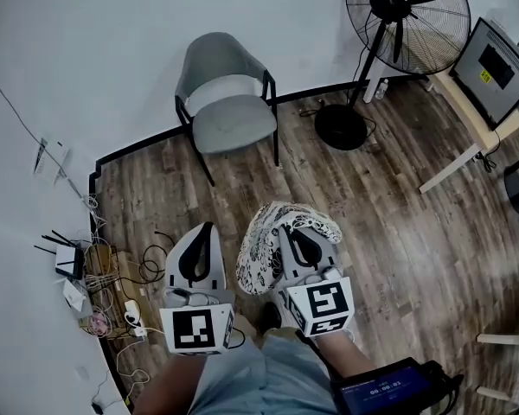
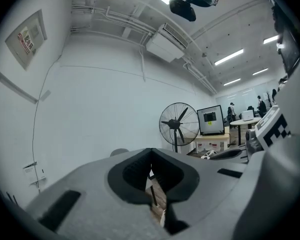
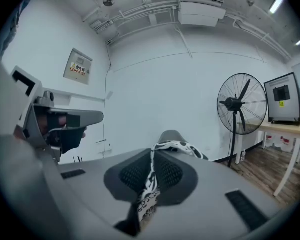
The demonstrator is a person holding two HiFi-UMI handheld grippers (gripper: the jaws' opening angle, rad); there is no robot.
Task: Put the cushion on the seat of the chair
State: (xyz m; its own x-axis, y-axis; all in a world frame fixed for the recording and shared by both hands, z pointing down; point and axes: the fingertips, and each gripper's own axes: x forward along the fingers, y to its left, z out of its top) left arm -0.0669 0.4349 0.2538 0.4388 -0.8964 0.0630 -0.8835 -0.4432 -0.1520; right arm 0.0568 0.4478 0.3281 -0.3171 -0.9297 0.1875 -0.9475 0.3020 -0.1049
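Down at the far left of the head view, along the wall, there's one router (image 1: pixel 67 258) with a tangle of cables (image 1: pixel 125 296) on the wood floor (image 1: pixel 398 223).

Next over is the left gripper (image 1: pixel 209 226). Its jaws are together at the tips with nothing between them; in the left gripper view (image 2: pixel 150 154) you only see floor through the gap lower down.

Up from it stands the one grey chair (image 1: pixel 229 115), back to the wall, seat bare, well apart from both grippers.

Then the one cushion (image 1: pixel 259 249), black-and-white patterned. It's up off the floor, hanging between the two grippers and draped over the front of the right gripper (image 1: pixel 287 227), nowhere near the seat. The right gripper view shows its jaws (image 3: pixel 152 156) clamped on a thin edge of the fabric, with the rest of the cushion (image 3: pixel 182 146) bunched just past the tips and the top of the chair back (image 3: pixel 171 135) poking up behind it.

Further right, one pedestal fan (image 1: pixel 406 11) stands on its round base near the wall.

Far right there's one desk (image 1: pixel 471 115) with one monitor (image 1: pixel 499 69) on it.

So the count is two grippers, one holding and one empty, plus one each of everything else.
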